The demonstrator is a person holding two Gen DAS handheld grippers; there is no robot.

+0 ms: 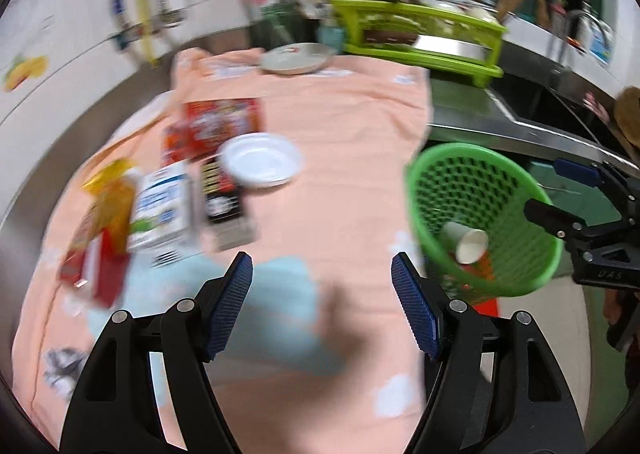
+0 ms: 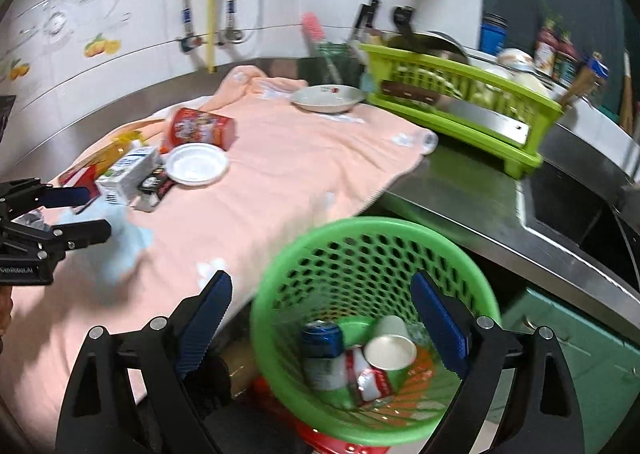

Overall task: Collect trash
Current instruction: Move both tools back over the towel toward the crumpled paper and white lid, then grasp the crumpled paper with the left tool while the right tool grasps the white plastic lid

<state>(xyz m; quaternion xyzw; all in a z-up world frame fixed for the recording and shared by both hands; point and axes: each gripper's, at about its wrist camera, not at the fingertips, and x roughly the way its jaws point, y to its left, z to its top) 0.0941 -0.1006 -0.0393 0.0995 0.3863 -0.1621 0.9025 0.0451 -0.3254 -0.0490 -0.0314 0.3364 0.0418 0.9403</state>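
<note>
A green mesh basket (image 2: 280, 266) sits beside the counter, holding a paper cup (image 2: 390, 348), a blue can (image 2: 322, 338) and a red-white can (image 2: 370, 378); it also shows in the left wrist view (image 1: 416, 190). Trash lies on the peach cloth (image 1: 340, 182): a white paper plate (image 1: 260, 160), a red box (image 1: 222, 122), a milk carton (image 1: 160, 210), a black packet (image 1: 222, 198) and a yellow-red wrapper (image 1: 100, 230). My left gripper (image 1: 322, 302) is open and empty over the cloth. My right gripper (image 2: 322, 322) is open and empty above the basket.
A lime dish rack (image 2: 460, 98) with dishes stands at the back right. A metal plate (image 2: 326, 98) sits at the cloth's far edge. A sink (image 2: 580, 214) is on the right. Tiled wall with pipes (image 2: 212, 2) is behind.
</note>
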